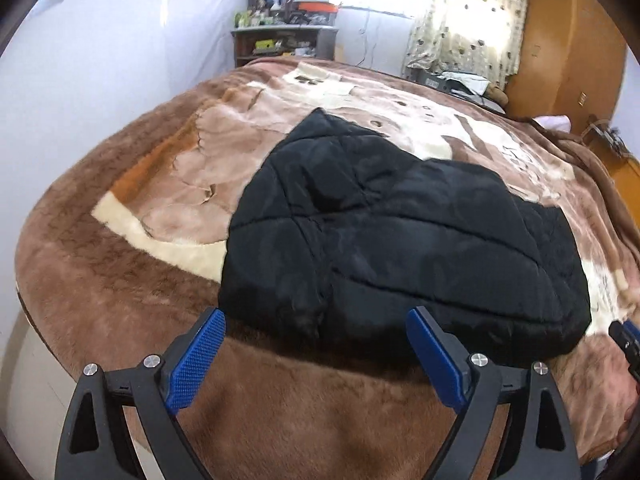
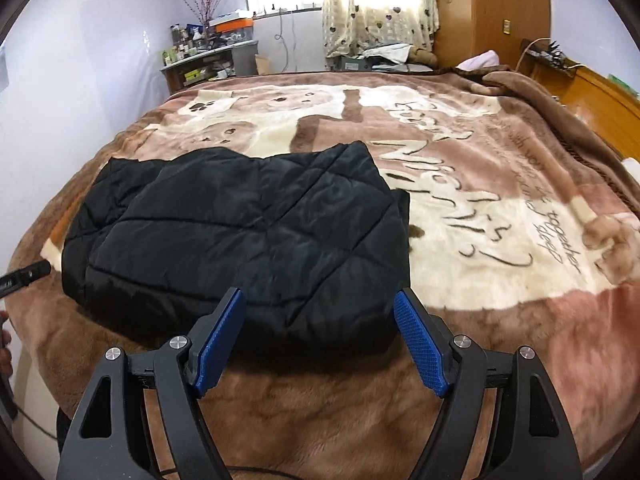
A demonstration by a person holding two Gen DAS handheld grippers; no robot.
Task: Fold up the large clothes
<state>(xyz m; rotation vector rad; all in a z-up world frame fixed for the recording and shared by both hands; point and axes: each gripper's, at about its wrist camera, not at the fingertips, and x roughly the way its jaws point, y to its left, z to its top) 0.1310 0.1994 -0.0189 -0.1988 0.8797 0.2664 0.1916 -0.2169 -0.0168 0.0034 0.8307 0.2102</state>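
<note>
— Black puffy jacket [image 1: 400,240], folded up, sits on the bed's brown furry blanket [image 2: 500,240]. It fills the middle of the left wrist picture.

— Are the fingers holding it?

— No. The left gripper [image 1: 316,328] has its blue fingers [image 1: 196,360] wide apart with nothing between them. The right gripper [image 2: 320,312] is wide apart too, with nothing in it. Both hang just above the jacket's near edge.

— Any boxes?

— An orange box [image 2: 232,26] sits on a full shelf [image 2: 204,64] in the upper left of the right wrist picture. What's inside is too small to tell.

— Any words?

— The blanket says "Good Night" in big curly letters, and "together" in small ones.
</note>
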